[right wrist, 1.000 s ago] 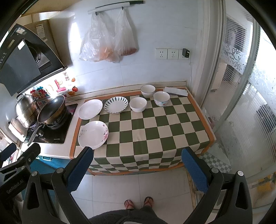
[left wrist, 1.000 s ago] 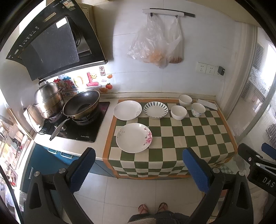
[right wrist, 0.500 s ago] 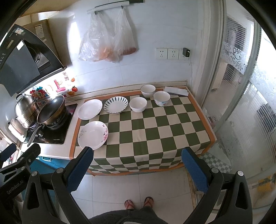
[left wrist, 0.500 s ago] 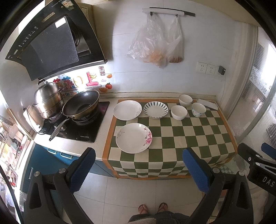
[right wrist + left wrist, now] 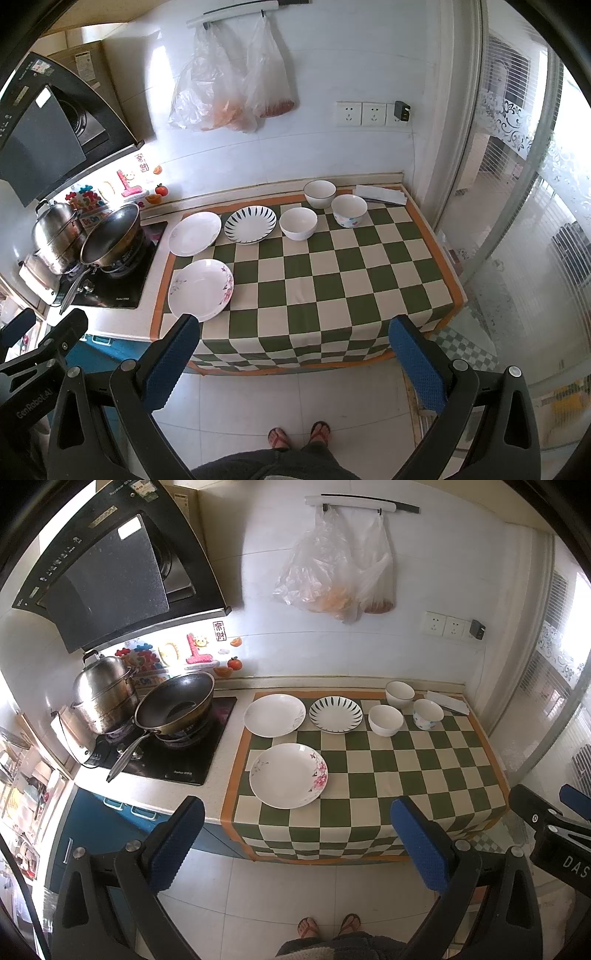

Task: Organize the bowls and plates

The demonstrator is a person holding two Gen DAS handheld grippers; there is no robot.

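On the green checked cloth (image 5: 406, 768) lie a flowered plate (image 5: 289, 775) (image 5: 201, 290) near the front left, a plain white plate (image 5: 274, 715) (image 5: 194, 233) and a striped plate (image 5: 335, 715) (image 5: 250, 224) behind it. Three bowls stand at the back right: a plain white bowl (image 5: 385, 720) (image 5: 298, 223), a dark-rimmed bowl (image 5: 399, 694) (image 5: 320, 194) and a patterned bowl (image 5: 427, 714) (image 5: 349, 215). My left gripper (image 5: 299, 843) and right gripper (image 5: 295, 363) both hang open, high above the floor in front of the counter, holding nothing.
A wok (image 5: 175, 707) and a steel pot (image 5: 103, 694) sit on the stove (image 5: 166, 753) left of the cloth. Plastic bags (image 5: 332, 579) hang on the wall. A folded paper (image 5: 447, 703) lies at the back right. The person's sandalled feet (image 5: 328, 925) stand on the tiled floor.
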